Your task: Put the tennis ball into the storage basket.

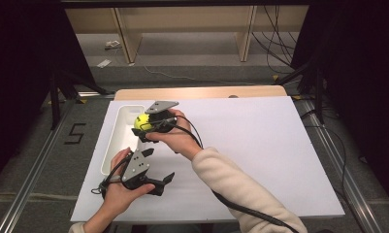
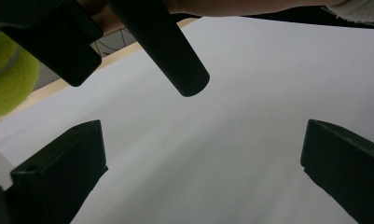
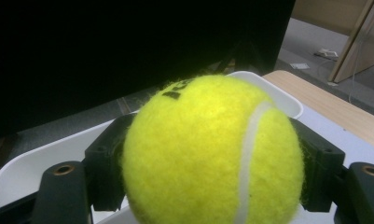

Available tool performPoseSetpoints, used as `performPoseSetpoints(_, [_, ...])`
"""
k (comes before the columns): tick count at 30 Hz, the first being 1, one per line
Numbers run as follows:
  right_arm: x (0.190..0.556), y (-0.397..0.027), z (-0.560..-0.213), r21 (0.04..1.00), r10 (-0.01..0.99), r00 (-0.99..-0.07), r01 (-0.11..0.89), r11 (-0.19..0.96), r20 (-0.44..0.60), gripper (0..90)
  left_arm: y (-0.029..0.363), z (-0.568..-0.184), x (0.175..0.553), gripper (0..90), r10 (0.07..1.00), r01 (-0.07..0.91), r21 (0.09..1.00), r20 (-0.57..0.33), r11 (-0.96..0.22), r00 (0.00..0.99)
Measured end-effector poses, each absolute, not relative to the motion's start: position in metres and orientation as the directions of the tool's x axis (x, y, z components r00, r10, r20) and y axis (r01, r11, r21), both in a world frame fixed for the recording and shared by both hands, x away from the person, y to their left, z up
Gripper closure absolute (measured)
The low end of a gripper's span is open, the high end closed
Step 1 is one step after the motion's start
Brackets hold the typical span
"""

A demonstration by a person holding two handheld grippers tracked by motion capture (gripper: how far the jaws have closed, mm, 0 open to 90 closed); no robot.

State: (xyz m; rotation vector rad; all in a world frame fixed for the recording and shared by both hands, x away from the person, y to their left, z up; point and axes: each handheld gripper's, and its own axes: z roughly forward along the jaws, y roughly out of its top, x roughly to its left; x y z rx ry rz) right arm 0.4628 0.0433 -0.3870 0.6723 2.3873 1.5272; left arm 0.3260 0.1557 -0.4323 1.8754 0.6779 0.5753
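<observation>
A yellow tennis ball point(image 1: 142, 121) point(image 3: 212, 154) sits between the black jaws of my right gripper point(image 1: 143, 128) point(image 3: 212, 186), which is shut on it. The ball hangs just above the far end of a long white tray point(image 1: 109, 145), whose rim point(image 3: 280, 95) curves behind it. My left gripper point(image 1: 159, 166) point(image 2: 203, 163) rests low near the table's front left, jaws wide open over bare white sheet and holding nothing. In the left gripper view, the ball's edge point(image 2: 5, 77) and the dark body of the right gripper point(image 2: 170, 51) hang overhead.
A white sheet point(image 1: 250, 145) covers most of the table; a wooden edge point(image 1: 202, 92) shows at the back. Cables trail from both grippers toward the front. Metal rails run along both sides, and shelving stands beyond the table.
</observation>
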Motion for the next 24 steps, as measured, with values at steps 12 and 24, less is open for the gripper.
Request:
performPoseSetpoints(12, [0.467, 0.048, -0.389, 0.898, 0.494, -0.868, 0.26, 0.356, 0.056, 27.4, 0.155, -0.432, 0.326, 0.0, 0.68, 0.197, 0.924, 0.085, -0.326, 0.728])
performPoseSetpoints(24, [0.472, 0.055, -0.391, 0.893, 0.494, -0.868, 0.266, 0.363, 0.058, 27.4, 0.155, -0.432, 0.326, 0.0, 0.681, 0.197, 0.925, 0.086, -0.326, 0.727])
